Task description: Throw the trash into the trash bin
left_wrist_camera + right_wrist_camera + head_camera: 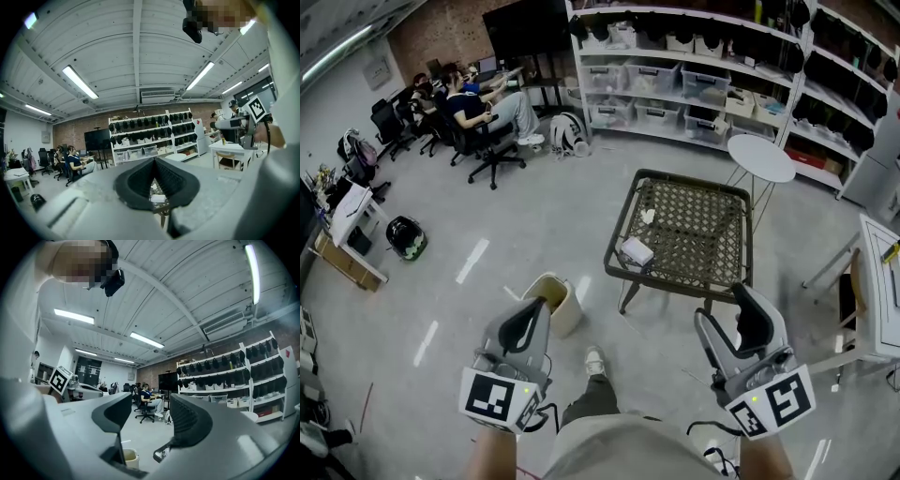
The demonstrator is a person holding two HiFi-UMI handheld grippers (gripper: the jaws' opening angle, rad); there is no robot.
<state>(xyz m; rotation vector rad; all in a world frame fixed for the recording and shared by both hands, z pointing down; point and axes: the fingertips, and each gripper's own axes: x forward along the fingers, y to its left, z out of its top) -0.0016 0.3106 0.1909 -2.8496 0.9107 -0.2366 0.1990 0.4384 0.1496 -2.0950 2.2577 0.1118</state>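
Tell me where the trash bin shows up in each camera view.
Head view: trash bin on the floor, lower centre-left.
Left gripper view: not in it.
Right gripper view: trash bin at the bottom edge, left of centre.
Shared landmark: the white shelving along the far wall.

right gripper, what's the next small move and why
Probably carry the right gripper forward over the wicker table toward the white packet: its jaws stand apart and empty, the packet and a crumpled scrap lie on the table, and the trash bin stands on the floor beside it.
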